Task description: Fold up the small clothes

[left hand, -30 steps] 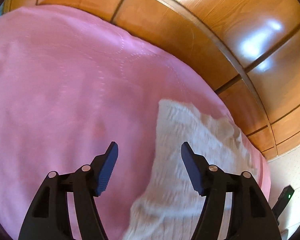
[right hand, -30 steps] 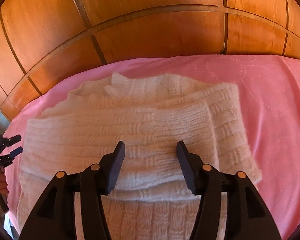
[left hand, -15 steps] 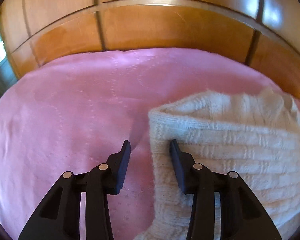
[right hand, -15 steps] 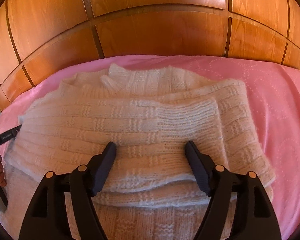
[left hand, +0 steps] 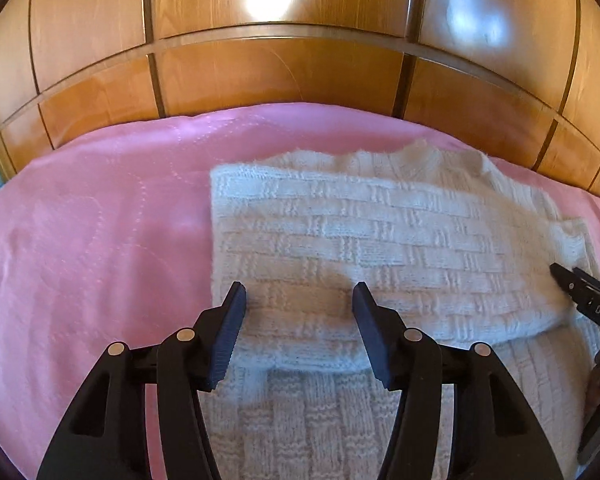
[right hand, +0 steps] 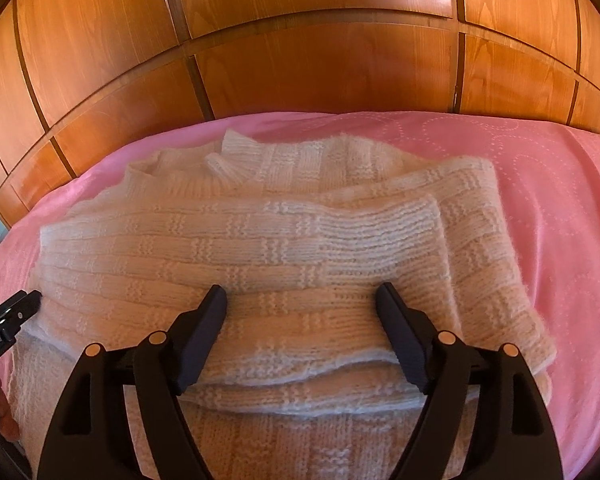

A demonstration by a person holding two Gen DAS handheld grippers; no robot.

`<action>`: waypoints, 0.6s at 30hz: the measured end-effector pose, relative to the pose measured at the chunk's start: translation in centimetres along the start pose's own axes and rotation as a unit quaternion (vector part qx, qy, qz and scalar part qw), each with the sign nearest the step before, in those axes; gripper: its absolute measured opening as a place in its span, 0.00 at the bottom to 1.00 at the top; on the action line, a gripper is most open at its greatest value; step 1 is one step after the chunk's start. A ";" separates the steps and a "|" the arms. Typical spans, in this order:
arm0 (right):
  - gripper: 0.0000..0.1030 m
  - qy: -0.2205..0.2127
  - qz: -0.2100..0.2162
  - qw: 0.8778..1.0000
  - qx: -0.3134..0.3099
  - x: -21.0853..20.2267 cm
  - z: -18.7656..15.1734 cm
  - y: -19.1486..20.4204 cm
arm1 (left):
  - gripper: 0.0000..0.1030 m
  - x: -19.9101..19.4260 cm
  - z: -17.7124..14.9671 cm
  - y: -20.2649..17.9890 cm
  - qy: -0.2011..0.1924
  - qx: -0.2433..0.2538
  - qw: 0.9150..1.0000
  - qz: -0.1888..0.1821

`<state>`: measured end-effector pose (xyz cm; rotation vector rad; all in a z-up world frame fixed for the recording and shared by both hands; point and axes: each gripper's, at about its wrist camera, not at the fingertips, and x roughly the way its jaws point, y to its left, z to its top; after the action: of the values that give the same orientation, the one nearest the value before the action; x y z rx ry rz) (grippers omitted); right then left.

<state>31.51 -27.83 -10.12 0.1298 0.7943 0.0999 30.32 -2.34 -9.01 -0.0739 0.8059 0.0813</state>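
A cream knitted sweater lies on a pink bedspread, with its sleeves folded across the body. My left gripper hovers over the sweater's left part, its jaws opening, with knit below them but nothing pinched. My right gripper stands over the folded sleeve layer of the sweater. Its jaws are opening too, and they grip nothing. The right gripper's fingers show at the sweater's right edge in the left wrist view. The left gripper's fingers show at its left edge in the right wrist view.
A wall of glossy wooden panels rises straight behind the bed. Bare pink bedspread stretches to the right of the sweater, and more lies to its left. Part of a hand shows at the lower left edge.
My left gripper swung from the bare bedspread over the sweater's left edge; its jaws narrowed, then widened. The right gripper stayed in place while its jaws spread wider.
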 end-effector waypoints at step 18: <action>0.81 0.003 -0.001 1.000 -0.005 0.4 0.2 0.5 | 0.64 1.2 -0.2 1.2 0.010 -0.030 0.999 -0.006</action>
<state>31.89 -27.27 -10.16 0.1200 0.7998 0.1020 30.91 -1.10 -10.06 -0.1361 0.8230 0.0924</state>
